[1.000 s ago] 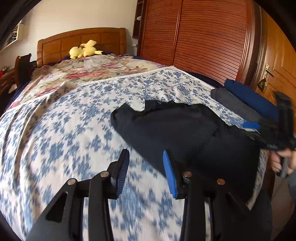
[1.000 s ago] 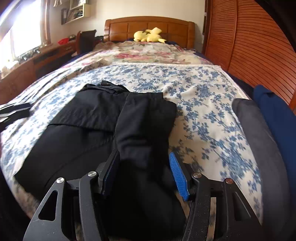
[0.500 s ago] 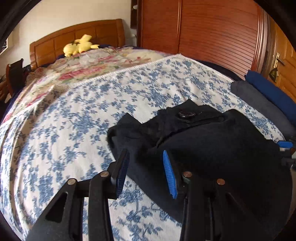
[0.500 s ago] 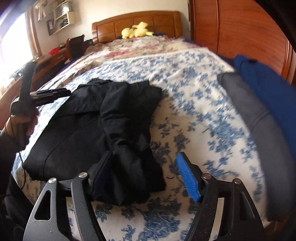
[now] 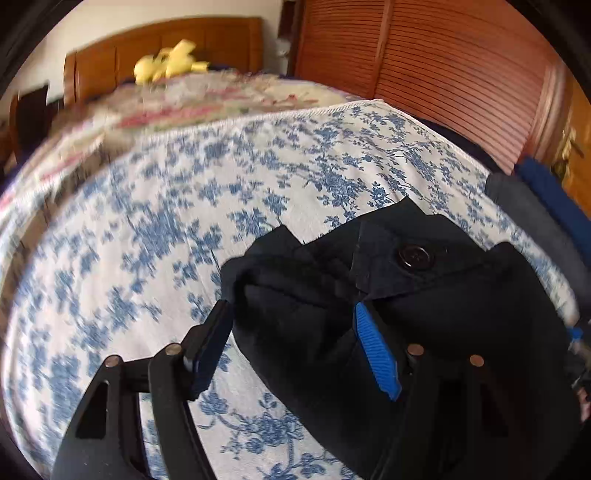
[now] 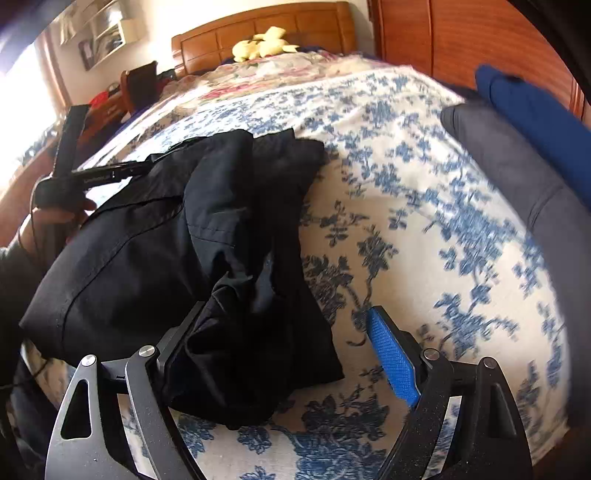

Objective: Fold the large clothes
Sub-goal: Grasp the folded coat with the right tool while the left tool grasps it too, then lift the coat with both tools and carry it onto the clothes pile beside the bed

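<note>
A bed [image 5: 155,229] fills both views, spread with a white cover printed in blue flowers, and behind it a floral quilt [image 6: 280,74] runs up to a wooden headboard [image 6: 266,26] where a yellow plush toy [image 6: 262,44] sits. A slatted wooden wardrobe [image 5: 443,66] stands along the far side of the bed. On the near part of the cover lies the black garment [image 6: 147,240], partly folded, with one long section laid over the rest and its end reaching toward the right tool [image 6: 291,354]. Beside it near the bed's edge rest a folded grey garment [image 6: 517,177] and a folded blue garment [image 6: 532,107], touching each other and apart from the black one. The left tool [image 5: 291,339] is spread wide with a bunched edge of the black garment between its fingers, the blue pad [image 5: 376,354] lying against the cloth; it is not clamped. The right tool is likewise spread wide, its left finger at the cloth's end and its blue pad [image 6: 391,358] over bare cover. A black button [image 5: 415,256] shows on the garment's waistband.
</note>
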`<state>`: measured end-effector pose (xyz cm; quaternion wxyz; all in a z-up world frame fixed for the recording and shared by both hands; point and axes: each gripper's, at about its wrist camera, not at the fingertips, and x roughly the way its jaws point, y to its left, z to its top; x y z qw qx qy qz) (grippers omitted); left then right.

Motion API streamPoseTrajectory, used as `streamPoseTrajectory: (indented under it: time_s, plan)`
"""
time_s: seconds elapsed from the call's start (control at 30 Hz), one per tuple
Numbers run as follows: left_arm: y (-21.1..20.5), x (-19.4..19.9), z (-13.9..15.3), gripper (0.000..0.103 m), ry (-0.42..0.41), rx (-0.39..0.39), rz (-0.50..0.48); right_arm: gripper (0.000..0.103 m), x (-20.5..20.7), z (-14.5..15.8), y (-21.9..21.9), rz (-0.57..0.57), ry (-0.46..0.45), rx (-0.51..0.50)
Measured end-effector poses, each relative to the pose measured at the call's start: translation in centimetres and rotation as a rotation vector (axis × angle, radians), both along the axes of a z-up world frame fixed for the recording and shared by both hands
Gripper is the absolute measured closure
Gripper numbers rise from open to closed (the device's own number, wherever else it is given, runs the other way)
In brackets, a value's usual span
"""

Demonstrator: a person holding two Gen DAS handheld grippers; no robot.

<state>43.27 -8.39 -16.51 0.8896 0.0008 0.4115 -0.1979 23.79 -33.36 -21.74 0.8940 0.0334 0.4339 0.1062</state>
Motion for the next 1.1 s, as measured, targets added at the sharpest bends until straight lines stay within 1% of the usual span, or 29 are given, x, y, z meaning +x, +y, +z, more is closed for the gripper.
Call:
streamPoseTrajectory:
  time_s: [0.1,0.2,0.27,0.3,0.33,0.4,0.43,0.47,0.53,0.57,0.63,0.67,0.73,0.77,0.83,0.93,1.03,1.1]
  plan:
    - [0.1,0.2,-0.6,0.032,0.024,-0.016,-0.002,0.016,0.1,-0.4,-0.4,-0.020,0.020,0.052]
    - [0.5,0.4,-1.2,0.029,0.054,-0.052,0.006,0.016,0.0,-0.3,-0.2,-0.016,0.020,0.056]
    - [0.8,0.6,-1.6,0.028,0.075,-0.076,0.013,0.018,0.1,-0.4,-0.1,-0.013,0.031,0.076]
    - [0.9,0.7,-1.8,0.028,0.082,-0.086,0.015,0.022,0.1,-0.4,0.0,-0.006,0.030,0.081]
    - [1.0,0.7,-2.0,0.028,0.089,-0.096,0.020,0.029,0.0,-0.3,0.2,0.009,0.032,0.087]
    - [1.2,0.7,-2.3,0.028,0.105,-0.114,0.029,0.035,-0.1,-0.2,0.5,0.024,0.032,0.093]
    - [1.3,0.8,-2.4,0.028,0.118,-0.126,0.033,0.046,-0.2,-0.1,0.9,0.040,0.028,0.086]
    - [1.4,0.8,-2.5,0.028,0.129,-0.137,0.038,0.052,-0.2,-0.1,1.1,0.058,0.030,0.093]
    - [1.5,1.0,-2.5,0.035,0.150,-0.160,0.038,0.059,-0.5,0.1,1.6,0.078,0.022,0.084]
    - [1.5,0.9,-2.5,0.038,0.158,-0.171,0.035,0.060,-0.6,0.2,1.7,0.087,0.016,0.079]
    - [1.2,0.7,-2.2,0.054,0.163,-0.183,0.023,0.067,-0.6,0.1,1.7,0.100,0.007,0.082]
    - [1.1,0.6,-2.1,0.058,0.165,-0.187,0.016,0.070,-0.7,0.2,1.6,0.106,0.000,0.094]
    - [1.2,0.6,-1.9,0.073,0.179,-0.206,0.024,0.077,-0.8,0.5,1.2,0.107,-0.012,0.122]
    - [1.2,0.5,-1.6,0.077,0.182,-0.212,0.024,0.078,-0.7,0.6,1.1,0.111,-0.017,0.132]
    - [0.9,-0.1,-0.7,0.088,0.160,-0.189,0.024,0.082,-0.7,1.2,0.8,0.112,-0.049,0.163]
    - [0.6,-1.1,0.8,0.092,0.109,-0.141,0.033,0.084,-0.9,2.0,0.7,0.118,-0.082,0.178]
    - [0.2,-2.8,2.7,0.094,0.042,-0.103,0.042,0.085,-1.1,2.8,-0.1,0.110,-0.092,0.245]
    - [-0.1,-3.6,3.8,0.094,0.012,-0.081,0.045,0.086,-1.4,3.5,-0.4,0.112,-0.111,0.256]
